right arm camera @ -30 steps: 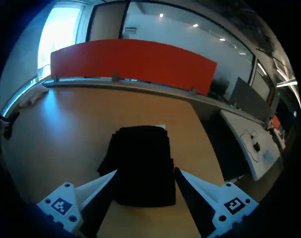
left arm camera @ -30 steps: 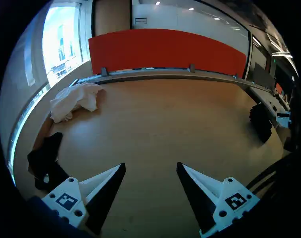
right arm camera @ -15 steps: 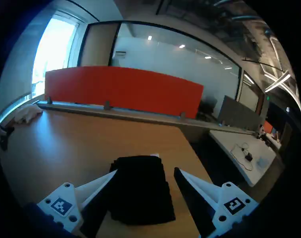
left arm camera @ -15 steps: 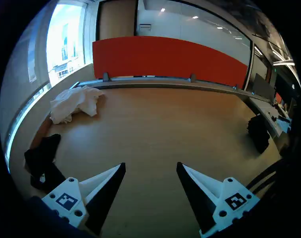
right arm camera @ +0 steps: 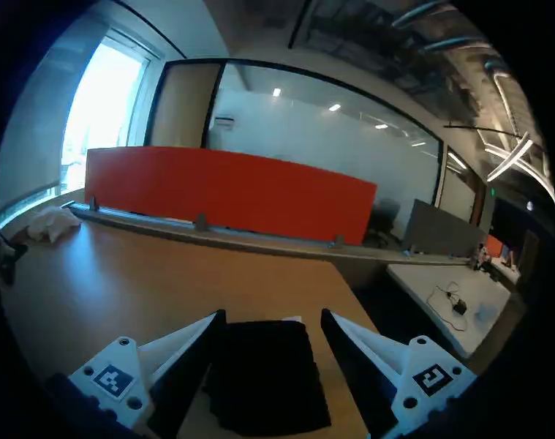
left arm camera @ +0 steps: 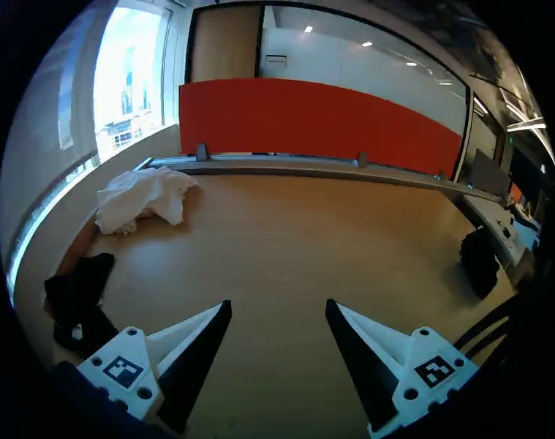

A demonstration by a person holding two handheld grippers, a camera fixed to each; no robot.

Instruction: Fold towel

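Observation:
A crumpled white towel (left arm camera: 145, 197) lies at the far left of the wooden table (left arm camera: 299, 234), well ahead of my left gripper (left arm camera: 277, 311), which is open and holds nothing. A loose black cloth (left arm camera: 76, 300) sits by the left edge, close to the left finger. A folded black towel (right arm camera: 270, 373) lies flat on the table, low between the fingers of my right gripper (right arm camera: 272, 314), which is open; I cannot tell if they touch it. The left gripper view has that folded black towel (left arm camera: 480, 260) at the table's right edge. The white towel (right arm camera: 50, 222) appears far left in the right gripper view.
A red partition (left arm camera: 314, 124) runs along the table's far edge, with a metal rail below it. Windows stand to the left (left arm camera: 127, 95). A white neighbouring desk (right arm camera: 460, 300) with cables lies beyond a gap on the right.
The right gripper has tilted upward, so the folded black towel has slid down in its view and more ceiling shows. The left gripper has tilted up slightly. Both stayed open.

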